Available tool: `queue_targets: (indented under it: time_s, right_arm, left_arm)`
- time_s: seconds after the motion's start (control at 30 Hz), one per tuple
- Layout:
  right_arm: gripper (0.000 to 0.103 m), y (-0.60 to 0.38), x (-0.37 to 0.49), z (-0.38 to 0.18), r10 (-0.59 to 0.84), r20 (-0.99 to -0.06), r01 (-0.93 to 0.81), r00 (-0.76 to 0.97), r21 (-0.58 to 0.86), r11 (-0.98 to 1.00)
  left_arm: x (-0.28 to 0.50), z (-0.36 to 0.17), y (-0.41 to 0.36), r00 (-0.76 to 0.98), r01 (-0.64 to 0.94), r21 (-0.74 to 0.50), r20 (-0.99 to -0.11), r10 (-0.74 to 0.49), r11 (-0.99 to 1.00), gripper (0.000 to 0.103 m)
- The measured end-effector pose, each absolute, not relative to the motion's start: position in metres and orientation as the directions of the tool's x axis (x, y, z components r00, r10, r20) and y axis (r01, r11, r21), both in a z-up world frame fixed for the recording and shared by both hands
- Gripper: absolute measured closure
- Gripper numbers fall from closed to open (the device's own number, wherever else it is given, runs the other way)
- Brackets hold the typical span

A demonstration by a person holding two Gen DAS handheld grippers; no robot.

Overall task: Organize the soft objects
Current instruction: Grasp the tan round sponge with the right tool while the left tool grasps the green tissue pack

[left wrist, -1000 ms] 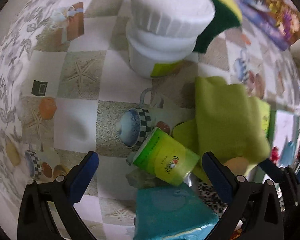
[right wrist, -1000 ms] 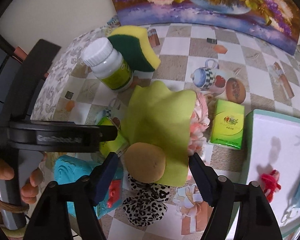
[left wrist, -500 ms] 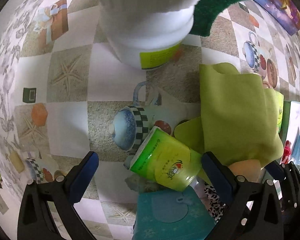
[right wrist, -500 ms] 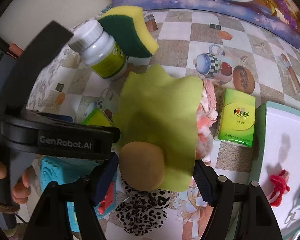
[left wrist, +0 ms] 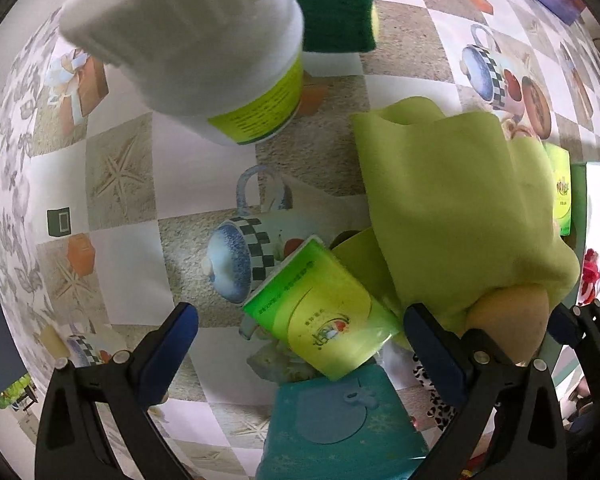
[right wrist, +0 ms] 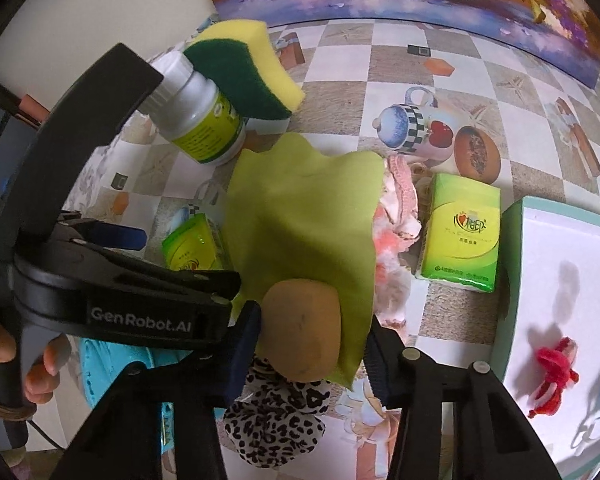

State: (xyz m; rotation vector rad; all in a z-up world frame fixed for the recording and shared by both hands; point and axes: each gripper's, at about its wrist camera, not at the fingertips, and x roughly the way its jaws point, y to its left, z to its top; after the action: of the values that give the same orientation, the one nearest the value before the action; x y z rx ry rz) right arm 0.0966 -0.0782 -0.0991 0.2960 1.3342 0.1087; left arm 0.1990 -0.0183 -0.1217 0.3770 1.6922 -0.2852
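Between the right gripper (right wrist: 312,340) jaws: tan puff (right wrist: 300,326) and green cloth (right wrist: 300,216), now squeezed on both sides, where a second ago the jaws stood a bit wider around them. Grasp looks made; lift toward the tray (right wrist: 512,240) on the right is likely next. Left gripper (left wrist: 300,344) wide apart, holding nothing, has crept forward over the tissue pack (left wrist: 320,312); bottle (left wrist: 204,44) looms closer. Scrunchie (right wrist: 276,420) lies under the puff, untouched.
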Motion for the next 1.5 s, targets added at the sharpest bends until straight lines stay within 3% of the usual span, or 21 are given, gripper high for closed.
queue_targets:
  time_s: [0.27, 0.37, 0.77, 1.1, 1.5]
  right_arm:
    - [0.058, -0.086, 0.094, -0.098, 0.262, -0.936, 0.098, 0.237, 0.291, 0.952]
    - [0.058, -0.089, 0.093, -0.097, 0.267, -0.933, 0.105, 0.239, 0.298, 0.949]
    - [0.066, -0.097, 0.087, -0.093, 0.284, -0.927, 0.11, 0.246, 0.318, 0.942]
    - [0.085, -0.112, 0.08, -0.076, 0.323, -0.9, 0.123, 0.293, 0.37, 0.921]
    - [0.085, -0.132, 0.07, -0.064, 0.372, -0.868, 0.154, 0.329, 0.438, 0.886]
  left_arm:
    - [0.192, -0.13, -0.033, -0.151, 0.397, 0.012, -0.985, 0.078, 0.918, 0.016]
    - [0.191, -0.133, -0.029, -0.149, 0.389, 0.018, -0.986, 0.082, 0.921, 0.033]
    - [0.191, -0.127, -0.009, -0.123, 0.339, 0.013, -0.991, 0.058, 0.941, 0.039]
    - [0.189, -0.111, 0.027, -0.082, 0.253, -0.013, -0.997, 0.008, 0.967, 0.039]
    - [0.169, -0.086, 0.056, 0.001, 0.214, 0.012, -1.0, 0.012, 0.977, 0.039]
